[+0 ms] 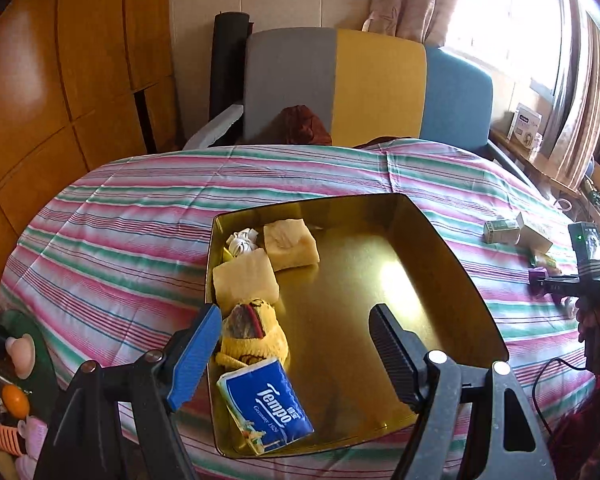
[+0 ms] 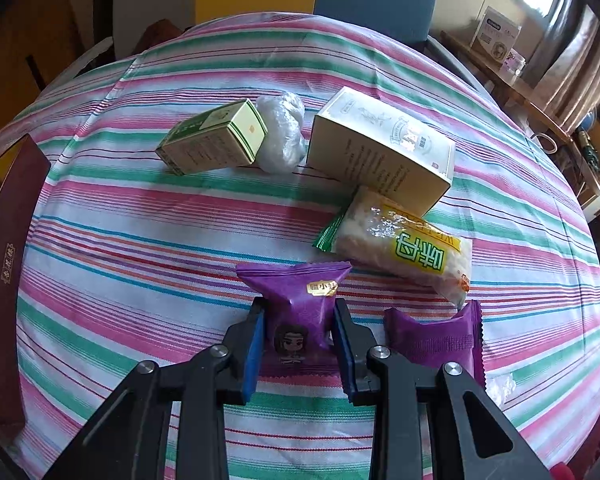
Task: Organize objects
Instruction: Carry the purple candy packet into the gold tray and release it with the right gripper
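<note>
We see the right half of the gold tray point(image 1: 420, 280) lying bare, so a gripper can come down there; its left side is filled by two yellow sponges point(image 1: 290, 242), a yellow sock point(image 1: 256, 332) and a tissue pack point(image 1: 266, 404). On the striped surface point(image 2: 140, 240) a wide bare stretch lies between the tray and the cluster of green box point(image 2: 214, 138), white box point(image 2: 384, 148) and snack packets point(image 2: 404, 250), which crowd the right.
</note>
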